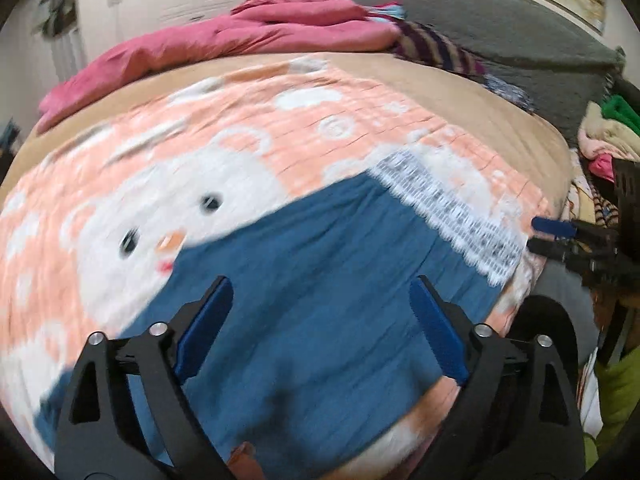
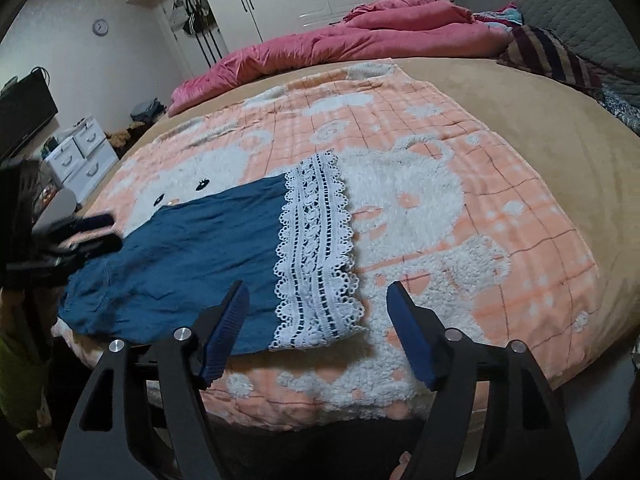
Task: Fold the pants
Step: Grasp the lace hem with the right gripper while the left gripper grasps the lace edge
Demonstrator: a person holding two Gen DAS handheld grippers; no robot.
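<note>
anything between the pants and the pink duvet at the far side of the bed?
Only bedding: peach cartoon blanket, then bare tan sheet, lie between blue pants and pink duvet. Clearest in the right wrist view.

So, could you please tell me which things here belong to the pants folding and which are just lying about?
Job:
blue pants with white lace hem
left gripper, open
right gripper, open

Lying about:
pink quilt
striped cloth
cartoon blanket under the pants

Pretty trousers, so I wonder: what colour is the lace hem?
White lace hem on blue pants; clearest in the right wrist view.
</note>
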